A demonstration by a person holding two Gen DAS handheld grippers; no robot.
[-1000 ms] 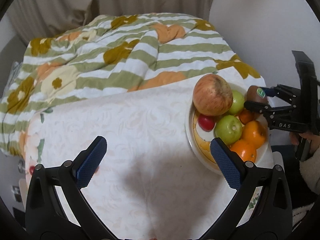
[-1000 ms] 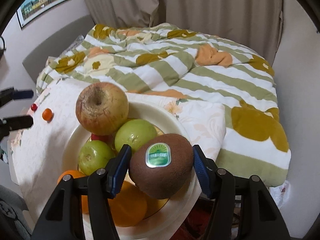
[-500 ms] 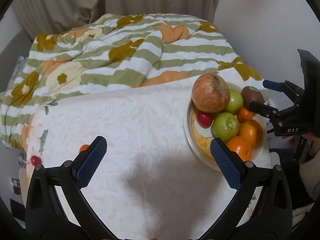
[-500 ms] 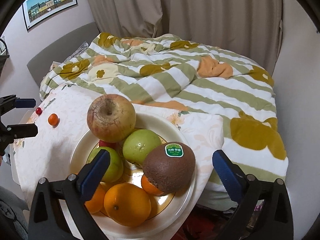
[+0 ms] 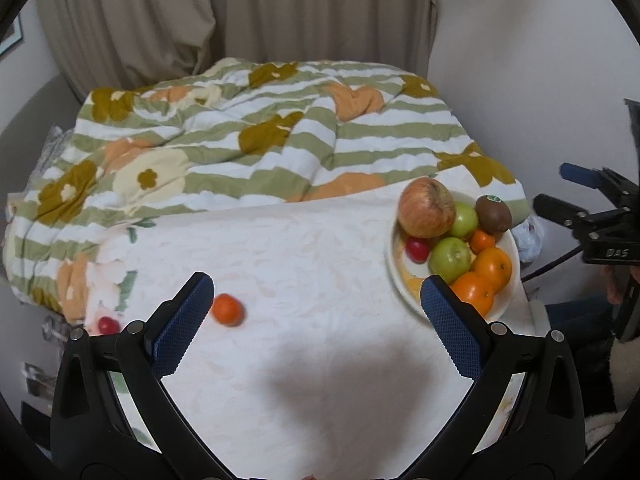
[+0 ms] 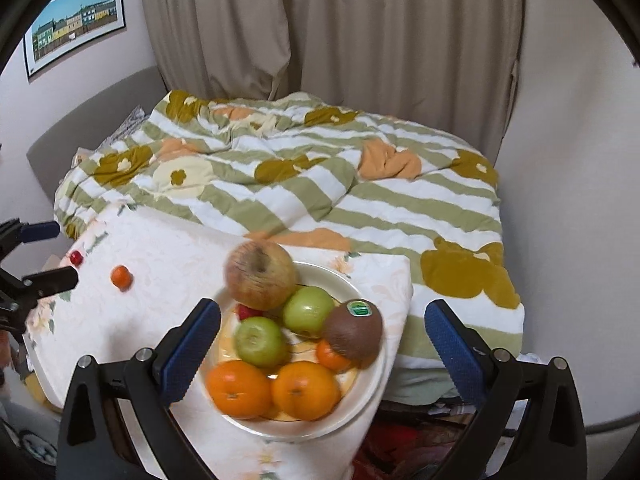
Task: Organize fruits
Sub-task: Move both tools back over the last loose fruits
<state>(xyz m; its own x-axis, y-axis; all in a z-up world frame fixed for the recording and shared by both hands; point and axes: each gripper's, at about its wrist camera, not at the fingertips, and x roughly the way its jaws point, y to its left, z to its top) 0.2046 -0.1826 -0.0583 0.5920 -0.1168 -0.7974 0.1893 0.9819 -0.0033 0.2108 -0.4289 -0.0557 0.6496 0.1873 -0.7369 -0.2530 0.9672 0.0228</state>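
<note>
A white plate (image 6: 362, 404) at the table's right edge holds a big apple (image 6: 261, 275), two green apples, oranges (image 6: 306, 390), a small red fruit and a kiwi (image 6: 353, 334) with a green sticker; it also shows in the left wrist view (image 5: 510, 242). A small orange (image 5: 227, 310) and a small red fruit (image 5: 107, 324) lie loose on the tablecloth at the left. My left gripper (image 5: 318, 326) is open and empty, above the cloth, with the small orange just right of its left finger. My right gripper (image 6: 322, 344) is open and empty, drawn back from the plate.
The table has a white patterned cloth (image 5: 312, 264). A bed with a striped floral quilt (image 5: 256, 152) lies behind it, with curtains and walls beyond. The right wall is close to the plate. Clutter sits on the floor below the table's left edge.
My right gripper let go of the kiwi on the plate, opened wide and drew back. My left gripper pulled back and turned left, bringing the small orange and red fruit into view.
</note>
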